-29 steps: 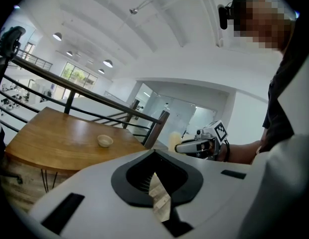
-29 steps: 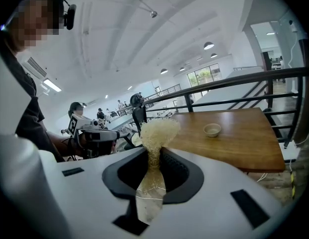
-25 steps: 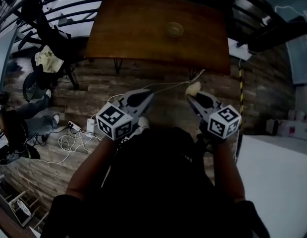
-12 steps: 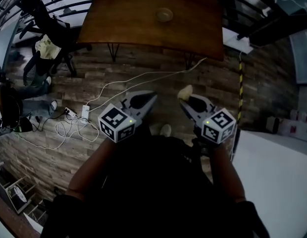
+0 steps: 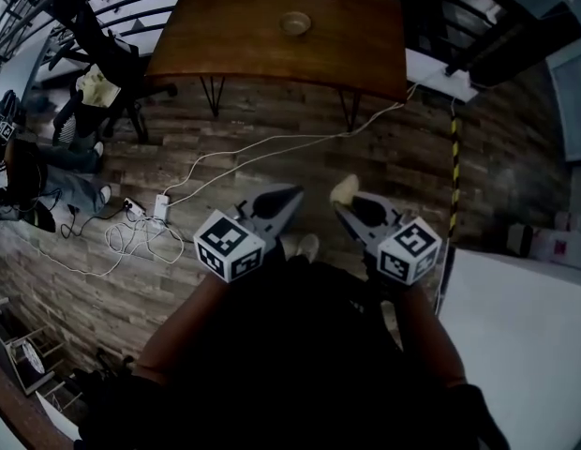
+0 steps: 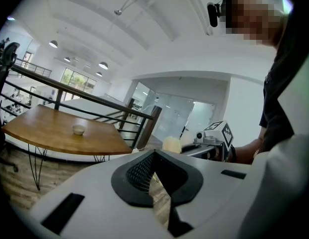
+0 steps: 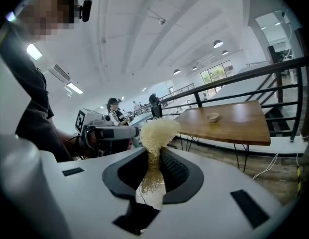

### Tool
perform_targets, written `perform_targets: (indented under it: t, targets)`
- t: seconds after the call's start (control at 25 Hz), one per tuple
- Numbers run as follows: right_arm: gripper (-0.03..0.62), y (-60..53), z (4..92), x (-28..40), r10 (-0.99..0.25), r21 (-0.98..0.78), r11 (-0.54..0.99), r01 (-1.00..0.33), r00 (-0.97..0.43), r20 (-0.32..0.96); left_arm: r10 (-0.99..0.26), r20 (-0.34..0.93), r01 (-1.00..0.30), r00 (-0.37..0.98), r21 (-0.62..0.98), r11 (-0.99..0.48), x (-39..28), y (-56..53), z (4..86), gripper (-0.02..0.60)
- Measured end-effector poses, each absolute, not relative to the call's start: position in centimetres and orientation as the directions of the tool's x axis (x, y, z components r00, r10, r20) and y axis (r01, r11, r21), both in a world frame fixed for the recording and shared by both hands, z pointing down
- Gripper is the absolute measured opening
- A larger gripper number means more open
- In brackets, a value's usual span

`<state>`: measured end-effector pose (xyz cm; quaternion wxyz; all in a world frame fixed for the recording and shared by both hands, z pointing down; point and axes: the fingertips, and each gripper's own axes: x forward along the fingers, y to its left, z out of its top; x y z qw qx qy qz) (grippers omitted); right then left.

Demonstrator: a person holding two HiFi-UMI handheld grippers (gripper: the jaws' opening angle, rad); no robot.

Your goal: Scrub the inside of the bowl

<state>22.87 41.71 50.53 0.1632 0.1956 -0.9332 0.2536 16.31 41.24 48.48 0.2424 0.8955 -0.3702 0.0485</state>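
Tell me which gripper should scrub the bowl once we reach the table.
Right. The right gripper is shut on the pale scrubber; the left gripper is shut, empty. The bowl sits on the wooden table ahead, far from both.

Bowl — small, round, pale and shallow. It stands upright, opening up, on the brown wooden table, near the middle of the top and well apart from the scrubber. Scrubber — a pale yellow tuft of loose, wiry fibres. It is clamped between the jaws of the right gripper: the pads pinch its narrow waist, and its bushy head protrudes beyond the jaw tips.
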Motion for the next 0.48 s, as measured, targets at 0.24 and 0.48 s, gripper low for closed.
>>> perform_targets:
  t: [0.24,0.48]
  targets:
    - [0.074,43.7,49.7,23.5,-0.279,-0.401,0.808,-0.432,-0.879,0.386,-0.645,0.261,-0.691,0.718,0.374,-0.619,17.7,43.2,47.5,-0.003]
    - [0.074,45.0,48.8,23.3,-0.286,-0.410,0.809,-0.421,-0.892,0.351,-0.636,0.261,-0.684,0.726,0.365,-0.632,18.0,44.5,46.7,-0.003]
